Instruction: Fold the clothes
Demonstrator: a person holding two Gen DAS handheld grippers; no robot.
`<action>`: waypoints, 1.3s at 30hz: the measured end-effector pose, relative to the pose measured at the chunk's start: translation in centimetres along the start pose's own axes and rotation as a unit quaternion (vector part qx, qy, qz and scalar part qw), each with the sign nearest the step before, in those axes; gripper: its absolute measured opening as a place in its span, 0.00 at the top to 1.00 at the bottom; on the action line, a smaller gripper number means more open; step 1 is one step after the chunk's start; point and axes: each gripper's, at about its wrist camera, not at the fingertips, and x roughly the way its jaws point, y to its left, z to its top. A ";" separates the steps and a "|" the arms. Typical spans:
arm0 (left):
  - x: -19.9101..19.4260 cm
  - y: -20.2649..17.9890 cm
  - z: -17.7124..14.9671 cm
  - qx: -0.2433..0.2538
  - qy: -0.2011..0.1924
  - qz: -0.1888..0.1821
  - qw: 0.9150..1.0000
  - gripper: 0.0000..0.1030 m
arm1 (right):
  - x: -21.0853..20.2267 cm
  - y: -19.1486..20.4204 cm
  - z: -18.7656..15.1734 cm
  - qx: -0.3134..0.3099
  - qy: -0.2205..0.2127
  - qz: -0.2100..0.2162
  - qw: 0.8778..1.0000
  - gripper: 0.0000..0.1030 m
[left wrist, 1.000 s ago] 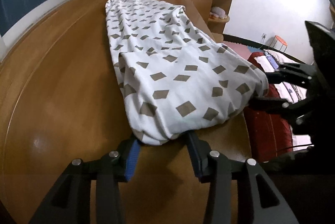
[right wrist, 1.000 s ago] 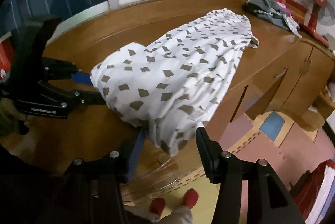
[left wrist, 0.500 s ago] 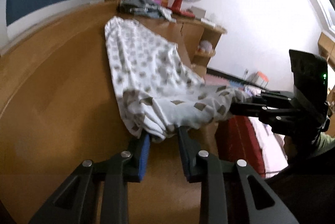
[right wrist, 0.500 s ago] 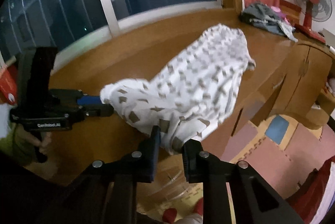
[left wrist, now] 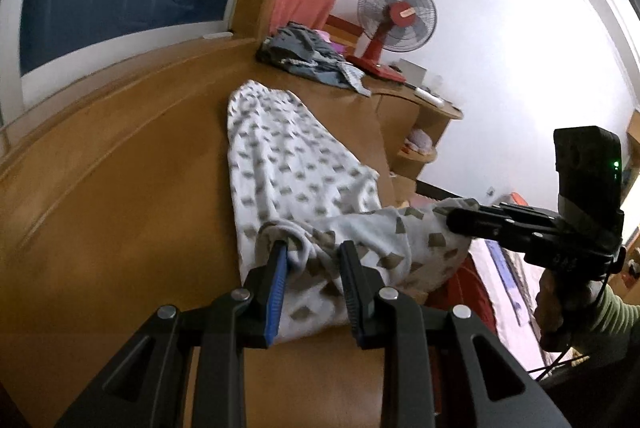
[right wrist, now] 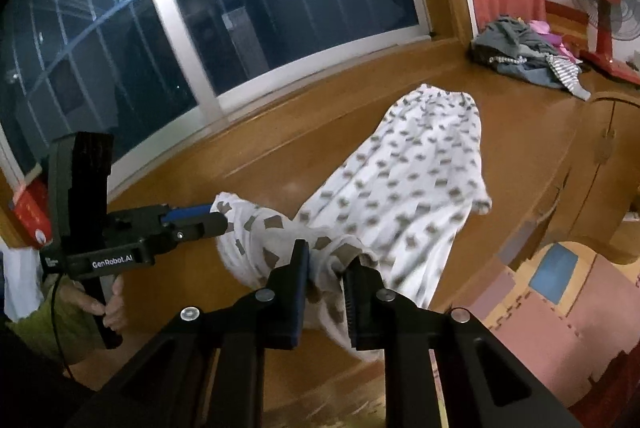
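A white garment with brown squares [left wrist: 280,155] lies lengthwise on the wooden counter [left wrist: 120,195], its near end lifted off the wood. My left gripper [left wrist: 312,252] is shut on one near corner of the garment. My right gripper [right wrist: 326,254] is shut on the other near corner, and the cloth [right wrist: 420,163] sags between the two. In the left wrist view the right gripper [left wrist: 460,216] comes in from the right, fabric bunched at its tips. In the right wrist view the left gripper [right wrist: 216,220] comes in from the left, held by a hand [right wrist: 108,308].
A pile of grey and blue clothes [left wrist: 308,55] lies at the counter's far end beside a red fan [left wrist: 394,19]. Dark windows [right wrist: 240,7] run along the back. The counter's cabinet front [right wrist: 592,163] drops to coloured floor mats [right wrist: 560,288]. A red-covered bed [left wrist: 492,276] is on the right.
Both grippers closed on the garment's near corners and raised them off the counter, carrying the near end up and toward the far end. The cloth now hangs between them.
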 end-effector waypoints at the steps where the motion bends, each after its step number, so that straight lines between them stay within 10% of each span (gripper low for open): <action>1: 0.9 0.1 0.9 0.001 0.001 0.007 1.000 0.77 | 0.6 -0.8 0.7 0.003 -0.001 0.002 1.000 0.84; 18: 14.0 3.3 3.5 -0.025 0.108 0.122 0.986 0.67 | 12.3 -11.6 2.3 0.064 0.096 0.020 0.993 0.84; 29: 7.8 2.9 2.2 -0.070 0.105 0.075 0.989 0.67 | 3.4 -12.2 -0.1 0.147 0.051 0.002 0.988 0.61; 39: 7.5 1.0 -2.1 -0.093 0.112 0.044 0.988 0.67 | 4.1 -4.9 -2.9 0.008 0.084 -0.078 0.993 0.61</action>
